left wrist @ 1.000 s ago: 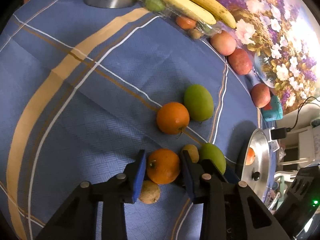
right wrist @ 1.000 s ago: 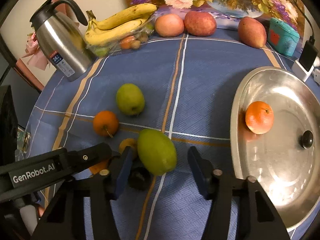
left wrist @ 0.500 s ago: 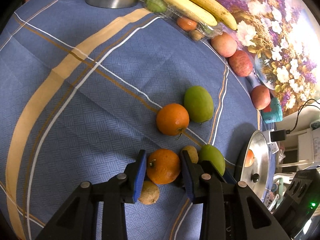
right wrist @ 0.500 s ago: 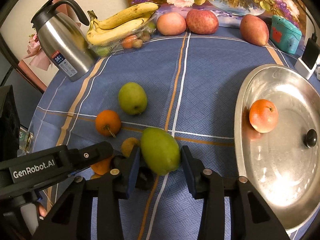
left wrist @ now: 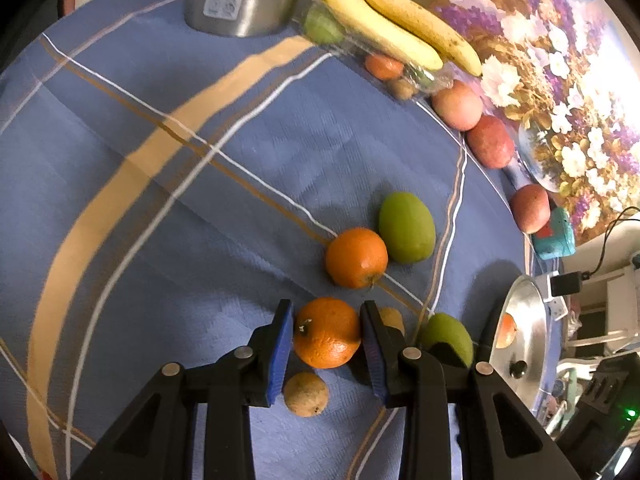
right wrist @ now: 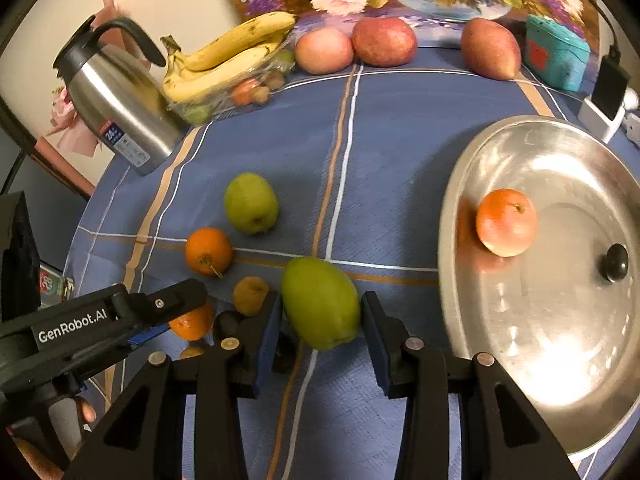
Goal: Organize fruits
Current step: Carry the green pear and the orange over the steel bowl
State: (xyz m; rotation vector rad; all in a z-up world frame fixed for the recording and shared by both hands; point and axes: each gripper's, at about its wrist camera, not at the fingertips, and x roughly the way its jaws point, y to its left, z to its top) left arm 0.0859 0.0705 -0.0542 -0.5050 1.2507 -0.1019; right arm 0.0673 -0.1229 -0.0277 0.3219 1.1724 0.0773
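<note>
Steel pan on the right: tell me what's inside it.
Inside the steel pan sit one orange and a black knob. Its near edge runs out of frame, so that part stays unseen.

Left gripper [left wrist: 326,338]: we see matte black angular arms, each carrying silver round screw heads, ending in flat blue pads [left wrist: 280,354]. Right gripper [right wrist: 322,326]: we see the same black frame, silver screws and blue pads [right wrist: 265,344]. At the lower left of the right wrist view, white "GenRobot.AI" lettering marks a black arm; skin shows beneath.
</note>
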